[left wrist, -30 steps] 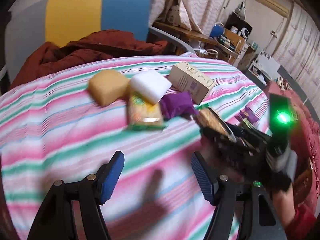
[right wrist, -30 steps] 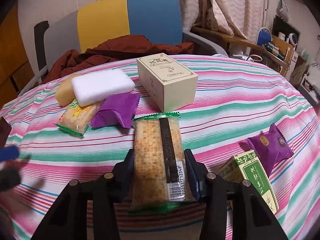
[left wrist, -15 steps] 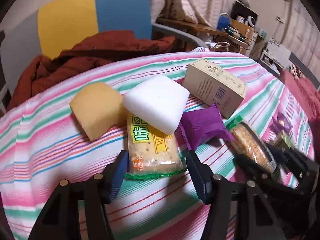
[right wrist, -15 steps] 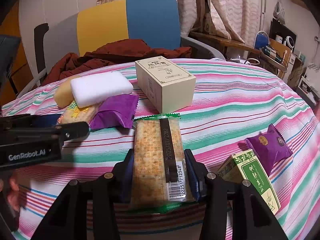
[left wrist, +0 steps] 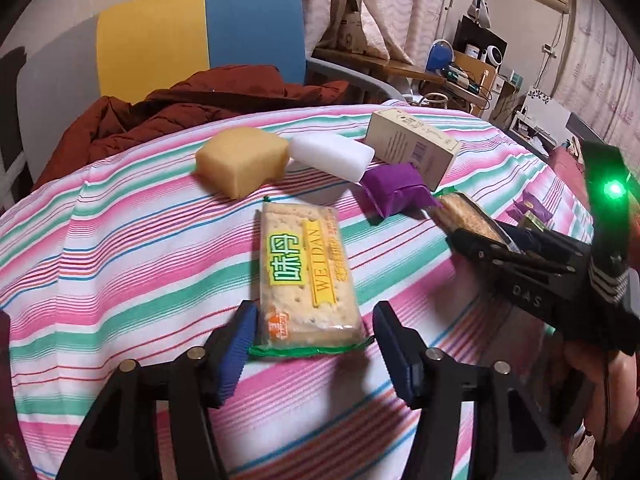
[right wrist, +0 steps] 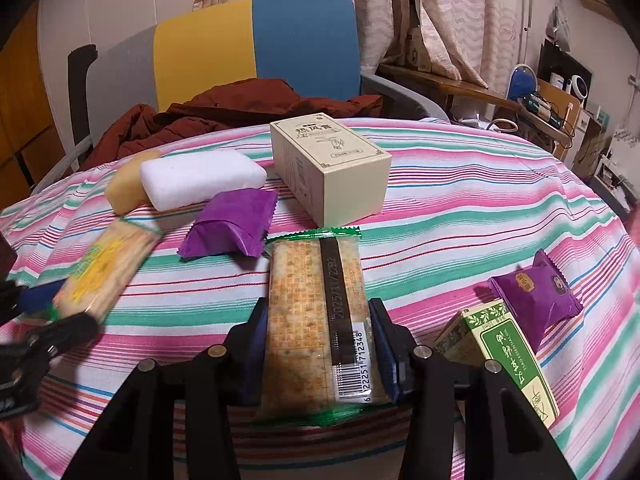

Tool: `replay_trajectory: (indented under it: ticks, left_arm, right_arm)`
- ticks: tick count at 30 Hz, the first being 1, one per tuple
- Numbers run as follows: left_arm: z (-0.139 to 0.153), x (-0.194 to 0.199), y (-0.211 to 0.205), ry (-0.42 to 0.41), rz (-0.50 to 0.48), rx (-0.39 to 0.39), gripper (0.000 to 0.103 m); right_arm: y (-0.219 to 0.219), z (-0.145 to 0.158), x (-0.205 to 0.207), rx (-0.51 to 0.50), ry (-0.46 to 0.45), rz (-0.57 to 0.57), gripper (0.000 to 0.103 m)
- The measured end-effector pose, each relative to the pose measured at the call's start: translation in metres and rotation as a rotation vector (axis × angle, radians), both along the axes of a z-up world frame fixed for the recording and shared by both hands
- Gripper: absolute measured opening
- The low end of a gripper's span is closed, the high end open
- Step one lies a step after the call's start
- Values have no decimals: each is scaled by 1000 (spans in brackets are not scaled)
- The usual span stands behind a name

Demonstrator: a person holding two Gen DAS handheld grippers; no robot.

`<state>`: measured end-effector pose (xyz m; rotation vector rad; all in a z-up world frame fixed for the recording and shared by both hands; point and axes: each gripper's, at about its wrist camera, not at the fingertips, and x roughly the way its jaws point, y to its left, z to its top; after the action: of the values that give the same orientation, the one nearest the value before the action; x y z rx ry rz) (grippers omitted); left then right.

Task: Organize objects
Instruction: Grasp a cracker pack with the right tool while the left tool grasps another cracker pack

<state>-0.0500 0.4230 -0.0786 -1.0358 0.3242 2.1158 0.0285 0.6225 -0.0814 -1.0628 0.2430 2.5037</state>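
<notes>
A cracker pack with yellow lettering (left wrist: 306, 276) lies on the striped tablecloth (left wrist: 120, 264). My left gripper (left wrist: 314, 348) is open, its fingers either side of the pack's near end, with gaps showing. That pack shows blurred in the right wrist view (right wrist: 106, 268). My right gripper (right wrist: 320, 350) is shut on a second cracker pack (right wrist: 320, 316), barcode side up; it also shows in the left wrist view (left wrist: 466, 214). Behind lie a yellow sponge (left wrist: 242, 160), a white sponge (left wrist: 330, 154), a purple packet (left wrist: 394, 190) and a beige box (left wrist: 412, 144).
A green tea box (right wrist: 504, 354) and a second purple packet (right wrist: 536, 296) lie at the right. A chair with a dark red jacket (left wrist: 192, 104) stands behind the table. A cluttered desk (left wrist: 460, 72) is at the back right.
The yellow-lettered pack has slid out from under the white sponge towards my left gripper, which stays around its near end. My right gripper still holds its pack in about the same place.
</notes>
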Motion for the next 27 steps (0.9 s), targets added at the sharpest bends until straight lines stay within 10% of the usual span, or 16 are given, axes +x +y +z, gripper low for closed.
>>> replay_trajectory:
  ticks: [10, 27]
  left_arm:
    - [-5, -31, 21, -6, 60, -35, 62]
    - [3, 26, -19, 141, -31, -2, 47]
  right_arm:
    - [-2, -1, -1, 17, -8, -4, 48]
    - [-30, 12, 4, 202, 21, -11, 47]
